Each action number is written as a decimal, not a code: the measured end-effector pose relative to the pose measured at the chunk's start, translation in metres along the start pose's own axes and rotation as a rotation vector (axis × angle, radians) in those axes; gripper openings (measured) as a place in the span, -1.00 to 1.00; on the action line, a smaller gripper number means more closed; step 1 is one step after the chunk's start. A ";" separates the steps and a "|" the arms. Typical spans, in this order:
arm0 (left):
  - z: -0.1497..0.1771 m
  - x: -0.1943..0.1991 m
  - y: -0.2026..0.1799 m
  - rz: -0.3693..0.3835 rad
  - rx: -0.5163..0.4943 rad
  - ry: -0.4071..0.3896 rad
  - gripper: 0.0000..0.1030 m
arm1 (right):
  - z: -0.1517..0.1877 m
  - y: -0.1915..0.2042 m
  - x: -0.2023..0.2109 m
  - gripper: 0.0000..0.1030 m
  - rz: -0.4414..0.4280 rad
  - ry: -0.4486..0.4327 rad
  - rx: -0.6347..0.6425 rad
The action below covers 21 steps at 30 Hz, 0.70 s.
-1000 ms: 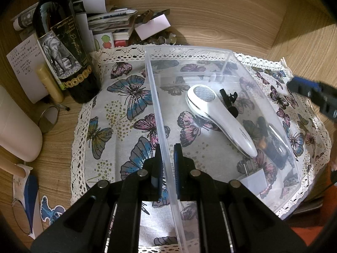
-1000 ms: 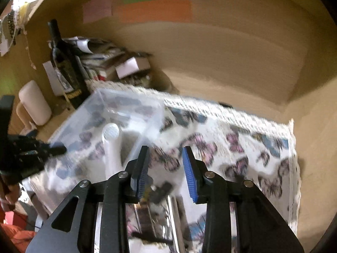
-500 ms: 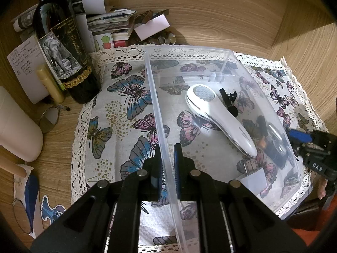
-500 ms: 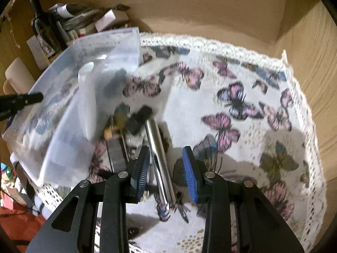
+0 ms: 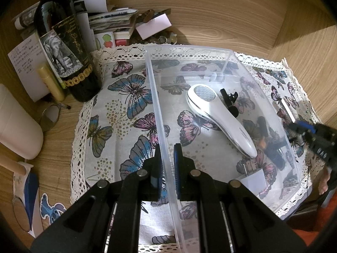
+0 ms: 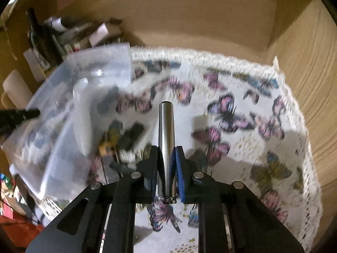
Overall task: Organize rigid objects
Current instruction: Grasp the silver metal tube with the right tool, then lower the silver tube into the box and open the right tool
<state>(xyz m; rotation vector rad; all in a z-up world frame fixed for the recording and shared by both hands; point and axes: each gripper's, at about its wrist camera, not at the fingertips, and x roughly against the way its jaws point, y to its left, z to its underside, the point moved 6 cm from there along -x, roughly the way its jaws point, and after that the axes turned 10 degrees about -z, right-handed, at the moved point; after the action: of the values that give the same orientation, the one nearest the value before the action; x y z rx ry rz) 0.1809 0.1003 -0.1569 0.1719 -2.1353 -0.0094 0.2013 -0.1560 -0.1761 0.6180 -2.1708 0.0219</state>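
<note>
wooden desk (image 5: 210,21) is carrying a lace-edged butterfly cloth (image 5: 126,97), with a clear plastic bin (image 5: 189,50) sitting on the cloth. off the cloth's left edge a dark wine bottle (image 5: 69,52), paper stack (image 5: 109,19), round mirror (image 5: 49,118) and white cylinder (image 5: 16,126) are resting on the wood.

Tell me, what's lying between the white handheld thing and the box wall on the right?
In the left wrist view, a small black clip lies in the clear box beside the white handheld device, toward that wall. Dark things farther along are too dim to name.
</note>
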 end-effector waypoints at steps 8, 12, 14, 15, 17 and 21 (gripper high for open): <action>0.000 -0.001 0.000 -0.001 -0.001 -0.001 -0.81 | -0.043 0.019 0.028 -0.72 0.002 -0.120 0.081; 0.000 -0.002 0.000 -0.001 0.001 -0.001 -0.81 | -0.067 0.037 0.040 -0.72 -0.038 -0.172 0.125; 0.000 -0.001 0.000 -0.001 0.000 -0.001 -0.81 | -0.075 0.045 0.042 -0.72 -0.069 -0.185 0.140; 0.000 -0.001 0.000 -0.001 0.000 -0.001 -0.81 | -0.079 0.050 0.043 -0.72 -0.083 -0.192 0.149; 0.000 -0.001 0.000 -0.002 0.001 -0.001 -0.81 | -0.087 0.063 0.043 -0.72 -0.115 -0.202 0.173; 0.000 -0.001 0.000 -0.002 0.001 -0.001 -0.81 | -0.097 0.090 0.035 -0.72 -0.198 -0.189 0.212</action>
<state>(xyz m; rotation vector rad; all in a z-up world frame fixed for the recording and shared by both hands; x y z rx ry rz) 0.1813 0.1003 -0.1584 0.1742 -2.1363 -0.0095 0.2154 -0.0696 -0.0709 0.9897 -2.2960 0.0916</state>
